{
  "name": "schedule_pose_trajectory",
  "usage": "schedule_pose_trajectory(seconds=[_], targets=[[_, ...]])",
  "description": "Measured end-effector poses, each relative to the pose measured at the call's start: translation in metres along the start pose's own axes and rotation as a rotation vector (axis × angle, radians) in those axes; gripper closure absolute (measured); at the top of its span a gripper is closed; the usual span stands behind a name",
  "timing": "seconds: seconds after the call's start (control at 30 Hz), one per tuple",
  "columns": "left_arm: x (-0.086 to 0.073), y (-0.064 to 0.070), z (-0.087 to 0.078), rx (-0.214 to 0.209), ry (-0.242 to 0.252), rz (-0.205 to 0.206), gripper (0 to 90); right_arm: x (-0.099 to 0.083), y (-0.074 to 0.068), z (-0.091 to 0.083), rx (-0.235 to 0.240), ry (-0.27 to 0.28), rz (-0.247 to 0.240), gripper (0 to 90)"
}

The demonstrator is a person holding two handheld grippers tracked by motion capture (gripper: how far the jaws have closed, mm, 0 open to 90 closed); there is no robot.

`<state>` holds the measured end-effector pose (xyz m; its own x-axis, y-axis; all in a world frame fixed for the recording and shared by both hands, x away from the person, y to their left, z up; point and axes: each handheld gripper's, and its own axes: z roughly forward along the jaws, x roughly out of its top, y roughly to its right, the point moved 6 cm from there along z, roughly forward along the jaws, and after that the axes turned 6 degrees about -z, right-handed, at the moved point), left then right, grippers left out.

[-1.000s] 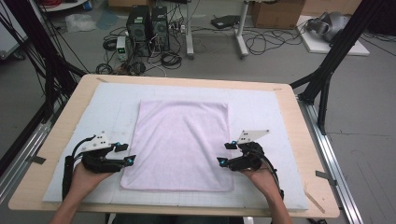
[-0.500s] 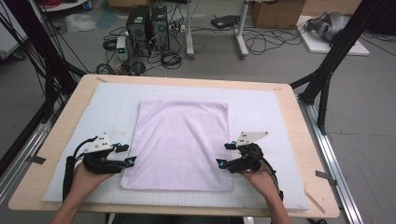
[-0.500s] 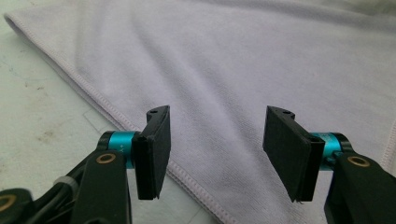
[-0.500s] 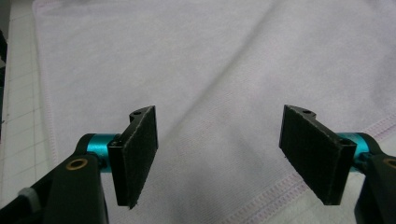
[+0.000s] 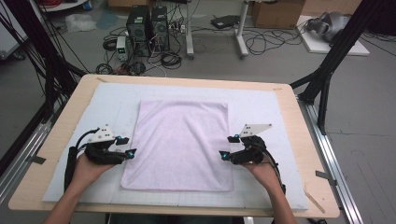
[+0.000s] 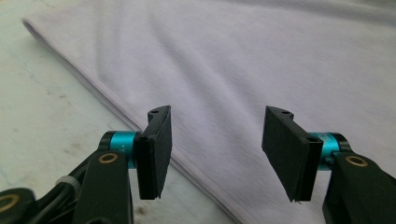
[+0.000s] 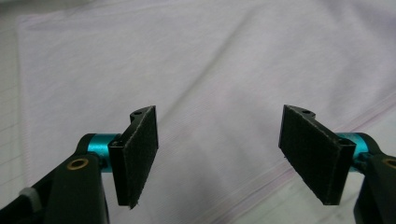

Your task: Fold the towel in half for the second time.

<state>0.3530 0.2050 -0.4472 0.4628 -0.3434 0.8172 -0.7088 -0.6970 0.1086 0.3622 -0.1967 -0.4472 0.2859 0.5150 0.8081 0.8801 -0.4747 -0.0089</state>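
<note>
A pale pink towel [image 5: 182, 142] lies flat on the white mat [image 5: 266, 109] in the middle of the table. My left gripper [image 5: 127, 145] is open at the towel's left edge, close to the near corner. In the left gripper view the towel [image 6: 261, 70] spreads under and beyond the open left gripper [image 6: 217, 147], whose jaws straddle its hem. My right gripper [image 5: 228, 146] is open at the towel's right edge. The right gripper view has the towel [image 7: 196, 70] lying under the open right gripper [image 7: 219, 156], nothing between its pads.
The wooden table [image 5: 303, 140] carries the white mat, with bare mat on both sides of the towel. Black frame legs [image 5: 327, 70] stand at the right, and computers [image 5: 148, 21] and cables lie on the floor beyond the far edge.
Both grippers have slid a little toward me along the towel's side edges. Both stay open.
</note>
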Motion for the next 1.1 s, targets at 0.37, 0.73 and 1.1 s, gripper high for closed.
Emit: schedule_pose_trajectory(seconds=[0.37, 0.73, 1.1], targets=[[0.05, -0.044, 0.02, 0.041, -0.002, -0.063, 48.2, 0.035, 0.051, 0.011, -0.042, -0.024, 0.006, 33.5], [0.071, -0.085, 0.045, 0.069, -0.056, -0.082, 52.9, 0.063, 0.104, 0.022, -0.118, -0.06, 0.014, 39.4], [0.05, -0.1, 0.079, 0.095, -0.096, -0.152, 56.4, 0.025, 0.129, 0.047, -0.171, -0.136, 0.095, 42.5]])
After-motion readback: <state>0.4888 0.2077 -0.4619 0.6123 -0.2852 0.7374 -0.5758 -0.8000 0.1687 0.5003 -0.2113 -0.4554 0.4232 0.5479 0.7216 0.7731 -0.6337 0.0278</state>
